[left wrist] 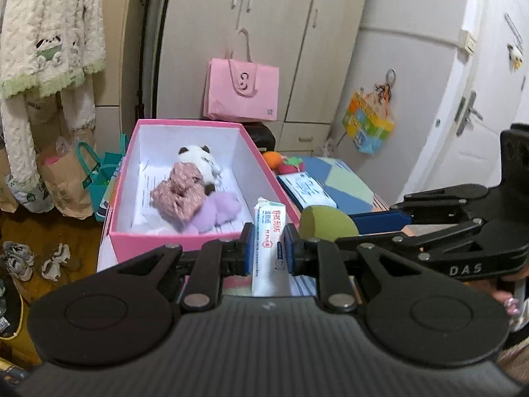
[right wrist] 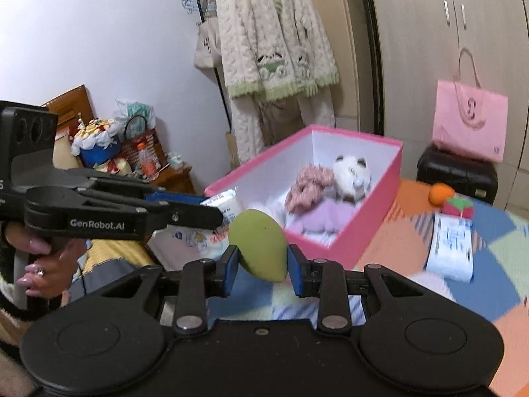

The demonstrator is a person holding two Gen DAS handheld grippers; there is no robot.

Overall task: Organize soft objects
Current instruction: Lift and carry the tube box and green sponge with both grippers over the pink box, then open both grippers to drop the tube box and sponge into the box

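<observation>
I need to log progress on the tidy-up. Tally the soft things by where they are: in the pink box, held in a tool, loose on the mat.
In the pink box: 3 (panda, pink cloth, purple plush)
Held: 2 (tissue pack, green sponge)
Loose on the mat: 2 (orange toy, strawberry toy)
Total: 7

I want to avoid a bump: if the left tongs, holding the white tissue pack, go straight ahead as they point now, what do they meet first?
Probably the near wall of the pink cardboard box, just ahead of the left tongs and their white tissue pack; depth is unclear, so they may pass over it.
</observation>
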